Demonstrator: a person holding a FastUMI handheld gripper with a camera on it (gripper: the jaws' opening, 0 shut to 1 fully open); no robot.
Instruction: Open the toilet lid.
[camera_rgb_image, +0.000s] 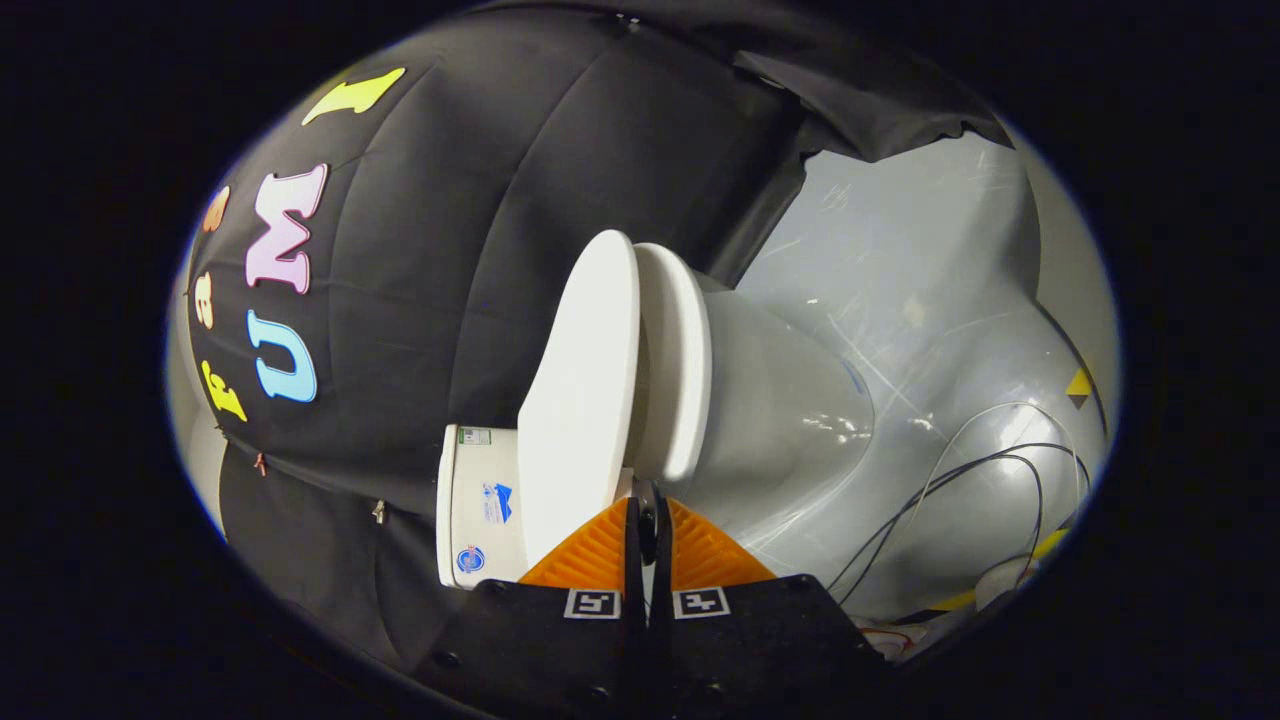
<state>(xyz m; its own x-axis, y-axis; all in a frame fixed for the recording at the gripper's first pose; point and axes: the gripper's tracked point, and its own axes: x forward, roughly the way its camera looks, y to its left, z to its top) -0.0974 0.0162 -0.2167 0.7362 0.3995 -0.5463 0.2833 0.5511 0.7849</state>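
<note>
A white toilet stands just ahead of my fingers, and the view is rolled so that it appears on its side. Its lid (580, 400) is lifted a little off the seat (678, 370), with a narrow gap between them. The bowl (790, 420) lies beyond the seat, and the tank (478, 500) sits on the lid's other side. My gripper (645, 505) has its fingers pressed together, with the tips at the edge of the gap between lid and seat. Whether anything is pinched between the tips is hidden.
The glossy grey floor (900, 270) spreads around the bowl. Thin dark and white cables (985, 470) loop over it beside the toilet. Yellow-and-black tape marks (1078, 385) lie farther out. The black cloth wall (480, 250) hangs close behind the tank.
</note>
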